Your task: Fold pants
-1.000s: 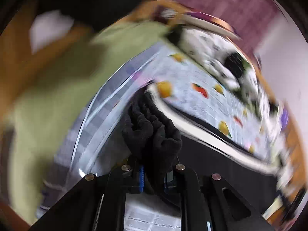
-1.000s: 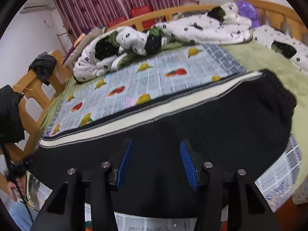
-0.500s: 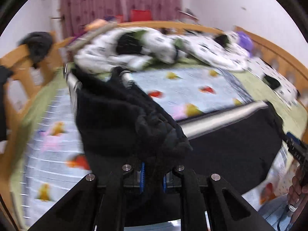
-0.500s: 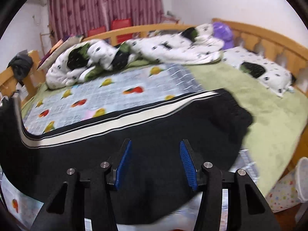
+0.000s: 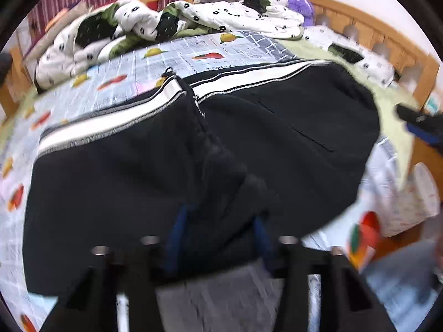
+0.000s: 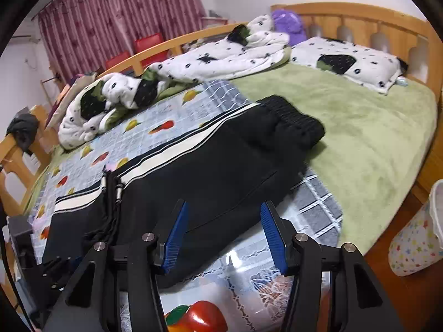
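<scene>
Black pants (image 6: 221,166) with a white side stripe lie folded over on the fruit-print bed sheet (image 6: 155,116). The leg ends lie on top near the middle, and the ribbed waistband (image 6: 293,119) points to the right. In the left wrist view the pants (image 5: 277,127) fill the middle. My left gripper (image 5: 218,221) is open, with its blue pads spread over the bunched leg cuff (image 5: 229,171). It also shows at the lower left of the right wrist view (image 6: 55,268). My right gripper (image 6: 224,232) is open and empty above the pants' near edge.
A crumpled white spotted quilt (image 6: 171,74) lies along the far side. A green blanket (image 6: 373,127) and a pillow (image 6: 346,61) lie to the right. A wooden bed frame (image 6: 360,19) surrounds the bed. A star-print bin (image 6: 415,235) stands on the floor at right.
My left gripper carried the leg ends across to the right, laid them over the pants and opened. My right gripper stayed open and drew back toward the waistband side.
</scene>
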A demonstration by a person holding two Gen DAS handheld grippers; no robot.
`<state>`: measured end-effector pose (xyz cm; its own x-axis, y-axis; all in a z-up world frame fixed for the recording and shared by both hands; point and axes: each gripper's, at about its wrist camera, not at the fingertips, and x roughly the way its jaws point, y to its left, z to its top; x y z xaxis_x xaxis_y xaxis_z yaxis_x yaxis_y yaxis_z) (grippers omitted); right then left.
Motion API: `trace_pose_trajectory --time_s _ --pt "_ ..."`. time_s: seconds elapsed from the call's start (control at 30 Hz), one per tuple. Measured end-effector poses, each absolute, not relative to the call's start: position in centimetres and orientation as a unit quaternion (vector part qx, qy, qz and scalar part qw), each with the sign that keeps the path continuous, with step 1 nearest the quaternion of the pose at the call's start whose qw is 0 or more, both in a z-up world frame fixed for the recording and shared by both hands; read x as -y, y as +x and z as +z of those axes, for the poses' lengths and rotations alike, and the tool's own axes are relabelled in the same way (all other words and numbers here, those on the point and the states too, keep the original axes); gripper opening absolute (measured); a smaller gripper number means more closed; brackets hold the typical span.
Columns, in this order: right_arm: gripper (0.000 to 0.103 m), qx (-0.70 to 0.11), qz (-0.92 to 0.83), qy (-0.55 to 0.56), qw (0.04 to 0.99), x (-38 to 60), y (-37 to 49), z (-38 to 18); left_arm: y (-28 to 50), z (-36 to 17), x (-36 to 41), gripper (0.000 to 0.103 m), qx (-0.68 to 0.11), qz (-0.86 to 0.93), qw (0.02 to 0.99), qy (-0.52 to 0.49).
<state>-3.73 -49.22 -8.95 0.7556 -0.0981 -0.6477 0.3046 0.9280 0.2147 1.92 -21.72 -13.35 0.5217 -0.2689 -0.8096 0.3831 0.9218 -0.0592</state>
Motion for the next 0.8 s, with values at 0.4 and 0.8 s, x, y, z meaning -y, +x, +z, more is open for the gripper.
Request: trace_pose_trajectory --time_s 0.4,0.8 --pt "0.054 -0.376 0.082 0.222 0.896 42.8 0.9 -11.4 1.8 -9.2 6.4 0.064 -0.424 -0.063 0.904 -0.01" --pt "0.017 -0.443 0.106 0.105 0.884 33.4 3.7 -16.9 4.0 -16.9 -0.8 0.066 -0.472 -0.087 0.873 -0.081"
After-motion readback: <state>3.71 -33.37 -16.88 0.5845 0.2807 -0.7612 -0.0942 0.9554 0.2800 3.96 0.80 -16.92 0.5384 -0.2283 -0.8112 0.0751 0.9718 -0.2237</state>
